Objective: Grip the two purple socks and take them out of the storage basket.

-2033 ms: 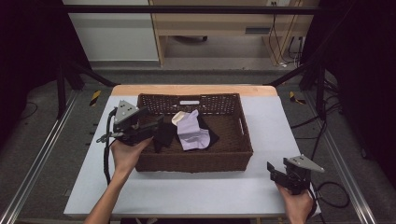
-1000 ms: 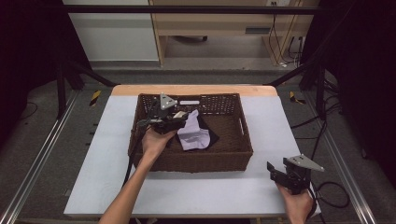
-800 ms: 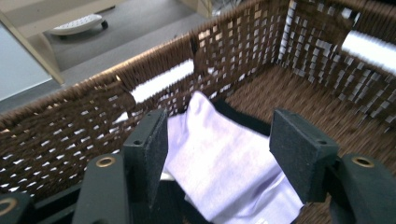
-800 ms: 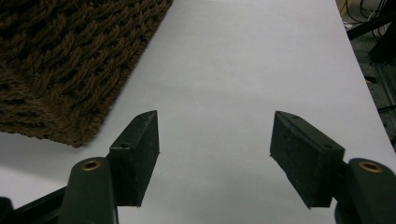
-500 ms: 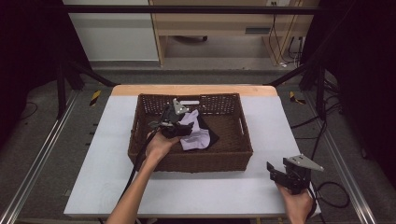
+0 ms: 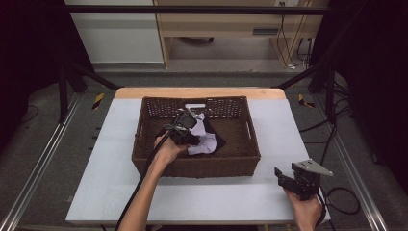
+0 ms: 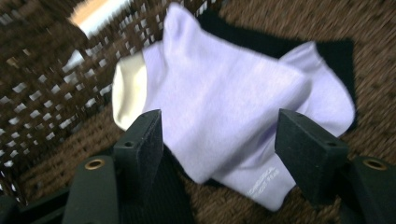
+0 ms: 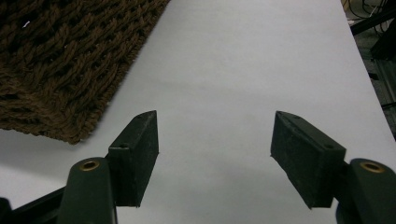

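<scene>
A brown wicker basket (image 6: 144,144) sits mid-table and holds lilac socks (image 6: 204,142) lying on a black cloth (image 6: 216,139). My left gripper (image 6: 185,131) is down inside the basket, open, its jaws straddling the lilac socks (image 7: 224,107) from just above. A cream sock cuff (image 7: 128,91) peeks out at the left of the pile, and black cloth (image 7: 299,44) shows behind it. My right gripper (image 6: 294,180) rests open over the bare white table near the front right corner. In the right gripper view, the basket's wall (image 8: 60,60) lies to the left of the open right gripper (image 8: 215,140).
The white table (image 6: 106,173) has free room left, right and in front of the basket. A white label (image 6: 195,105) hangs on the basket's far rim. Dark frame rails run along both sides, and cables lie on the floor at the right.
My left gripper has moved from the basket's left rim rightward and down into the basket, ending over the lilac socks. The right gripper has stayed still.
</scene>
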### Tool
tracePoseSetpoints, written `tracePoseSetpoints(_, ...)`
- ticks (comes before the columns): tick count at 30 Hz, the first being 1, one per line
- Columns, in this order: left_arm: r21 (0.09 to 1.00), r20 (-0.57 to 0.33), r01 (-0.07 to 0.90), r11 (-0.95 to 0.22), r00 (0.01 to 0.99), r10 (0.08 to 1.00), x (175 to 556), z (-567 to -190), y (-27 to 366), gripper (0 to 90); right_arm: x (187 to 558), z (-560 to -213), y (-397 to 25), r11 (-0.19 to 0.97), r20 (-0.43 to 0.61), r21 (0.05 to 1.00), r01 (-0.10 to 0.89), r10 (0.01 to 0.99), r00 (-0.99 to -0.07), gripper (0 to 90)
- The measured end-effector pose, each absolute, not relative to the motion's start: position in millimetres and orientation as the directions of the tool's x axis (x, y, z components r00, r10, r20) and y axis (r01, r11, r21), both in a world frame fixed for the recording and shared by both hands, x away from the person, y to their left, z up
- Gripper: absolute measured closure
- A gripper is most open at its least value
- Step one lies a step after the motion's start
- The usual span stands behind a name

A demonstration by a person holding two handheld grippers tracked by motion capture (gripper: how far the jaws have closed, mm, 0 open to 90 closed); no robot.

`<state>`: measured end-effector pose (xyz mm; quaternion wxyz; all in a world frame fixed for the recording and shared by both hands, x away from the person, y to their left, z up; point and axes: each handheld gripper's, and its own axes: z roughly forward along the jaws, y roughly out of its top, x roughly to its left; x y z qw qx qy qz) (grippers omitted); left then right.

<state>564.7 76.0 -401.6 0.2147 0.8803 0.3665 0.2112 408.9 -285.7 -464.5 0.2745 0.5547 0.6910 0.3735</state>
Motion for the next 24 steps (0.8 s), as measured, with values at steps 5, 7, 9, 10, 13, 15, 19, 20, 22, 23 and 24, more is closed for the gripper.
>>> tracePoseSetpoints(5, 0.505, 0.218, 0.56, -0.657, 0.654, 0.724, 566.2, -404.4, 74.2, 32.1, 409.5, -465.1, -285.6, 0.106, 0.036, 0.818, 0.566, 0.971, -0.234, 32.3)
tracePoseSetpoints(7, 0.489, 0.208, 0.568, -0.662, 0.662, 0.721, 567.6, -406.6, 73.5, 35.3, 409.6, -465.2, -285.5, 0.107, 0.035, 0.818, 0.566, 0.972, -0.234, 32.3)
tracePoseSetpoints(9, 0.474, 0.207, 0.571, -0.67, 0.668, 0.715, 568.4, -407.6, 73.0, 39.8, 409.6, -465.2, -285.3, 0.105, 0.037, 0.817, 0.567, 0.972, -0.233, 32.3)
tracePoseSetpoints(10, 0.457, 0.209, 0.576, -0.678, 0.671, 0.711, 569.3, -409.2, 71.9, 41.8, 409.7, -465.3, -285.3, 0.106, 0.036, 0.817, 0.567, 0.972, -0.233, 32.3)
tracePoseSetpoints(13, 0.446, 0.21, 0.58, -0.682, 0.672, 0.71, 569.8, -410.0, 72.0, 52.0, 409.8, -465.3, -285.3, 0.106, 0.035, 0.817, 0.567, 0.972, -0.233, 32.3)
tracePoseSetpoints(15, 0.444, 0.208, 0.582, -0.681, 0.672, 0.71, 569.9, -410.2, 72.1, 60.1, 409.7, -465.3, -285.2, 0.106, 0.036, 0.817, 0.567, 0.972, -0.233, 32.4)
tracePoseSetpoints(19, 0.444, 0.221, 0.58, -0.683, 0.668, 0.711, 569.0, -408.9, 72.5, 72.8, 409.5, -465.3, -285.6, 0.108, 0.033, 0.818, 0.565, 0.972, -0.234, 32.4)
tracePoseSetpoints(20, 0.444, 0.221, 0.58, -0.683, 0.668, 0.711, 569.0, -408.9, 72.5, 75.2, 409.5, -465.3, -285.6, 0.108, 0.033, 0.818, 0.565, 0.972, -0.234, 32.4)
tracePoseSetpoints(22, 0.478, 0.23, 0.568, -0.67, 0.656, 0.719, 566.8, -405.8, 73.6, 80.2, 409.5, -465.4, -285.7, 0.109, 0.033, 0.819, 0.564, 0.971, -0.235, 32.5)
tracePoseSetpoints(23, 0.495, 0.231, 0.561, -0.664, 0.652, 0.722, 565.8, -404.2, 74.4, 82.0, 409.5, -465.5, -285.8, 0.109, 0.033, 0.819, 0.564, 0.971, -0.235, 32.5)
tracePoseSetpoints(24, 0.516, 0.226, 0.554, -0.653, 0.647, 0.728, 564.6, -402.7, 75.2, 83.1, 409.5, -465.5, -285.8, 0.109, 0.032, 0.818, 0.564, 0.971, -0.235, 32.5)
